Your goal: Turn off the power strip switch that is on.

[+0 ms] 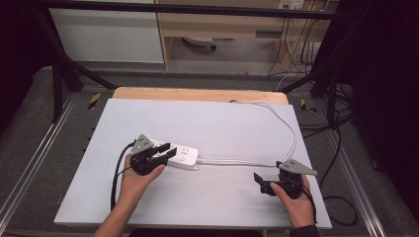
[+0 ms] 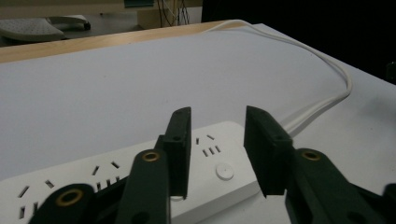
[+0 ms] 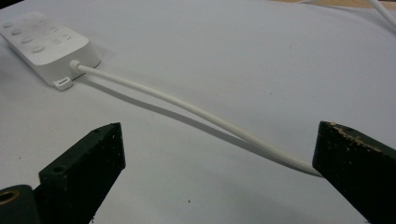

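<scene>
Your left gripper [image 1: 165, 152] hangs right over the white power strip [image 1: 182, 157], jaws apart and holding nothing. The strip lies long-ways toward your right, mid-table. Your right gripper [image 1: 261, 183] waits farther off, wide open, near the strip's cord [image 1: 237, 162].

Black two-jaw grippers, the left gripper [image 1: 165, 151] and right gripper [image 1: 259, 180], were topped by grey three-cornered plates and trailed by black cables; brass-coloured rivets were seen.

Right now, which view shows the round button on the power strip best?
The left gripper view: the button sits close and sharp on the power strip. In the high view the strip is small, its button a speck. The right gripper view shows the strip's cord end, blurred.
</scene>
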Demonstrator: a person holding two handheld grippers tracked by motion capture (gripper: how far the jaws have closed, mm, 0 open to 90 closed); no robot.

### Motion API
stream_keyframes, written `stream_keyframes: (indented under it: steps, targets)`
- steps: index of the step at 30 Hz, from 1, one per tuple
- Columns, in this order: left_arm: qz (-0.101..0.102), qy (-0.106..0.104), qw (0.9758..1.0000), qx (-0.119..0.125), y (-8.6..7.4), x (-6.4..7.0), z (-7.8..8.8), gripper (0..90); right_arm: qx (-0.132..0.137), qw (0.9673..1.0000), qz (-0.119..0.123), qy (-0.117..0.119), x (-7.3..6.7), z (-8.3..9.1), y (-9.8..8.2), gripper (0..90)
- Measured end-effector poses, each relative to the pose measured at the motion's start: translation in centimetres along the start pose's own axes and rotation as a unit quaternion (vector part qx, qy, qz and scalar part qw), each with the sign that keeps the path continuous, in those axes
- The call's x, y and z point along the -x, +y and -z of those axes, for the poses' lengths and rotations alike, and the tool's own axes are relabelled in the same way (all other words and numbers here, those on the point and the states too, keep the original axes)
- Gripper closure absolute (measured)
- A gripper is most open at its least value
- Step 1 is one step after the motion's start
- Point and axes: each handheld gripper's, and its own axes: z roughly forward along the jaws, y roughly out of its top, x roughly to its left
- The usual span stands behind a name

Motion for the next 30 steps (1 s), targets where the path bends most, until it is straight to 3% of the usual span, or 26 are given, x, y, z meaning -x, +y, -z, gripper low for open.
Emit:
stream_keyframes:
  steps: [5,9,15,24,30]
  targets:
    - [0.008,0.009,0.9999,0.008,0.2,-0.1,0.2,43.6,0.0,1.0,0.001,0.0,0.1,0.0,0.0,3.2]
    - [0.014,0.005,0.9998,0.011,0.3,0.1,0.1,33.6,0.001,1.0,0.0,0.001,0.1,0.1,0.0,3.2]
    - [0.011,0.015,0.9998,0.01,0.6,0.4,0.2,16.5,0.003,1.0,0.0,0.0,0.1,0.0,0.1,2.9]
    - [0.035,0.024,0.9989,0.02,1.3,0.6,1.2,6.5,0.001,1.0,0.001,0.001,0.1,-0.1,0.0,2.7]
    - [0.036,0.025,0.9988,0.022,1.4,0.7,2.1,5.1,0.003,1.0,-0.001,0.002,0.2,-0.1,0.0,2.8]
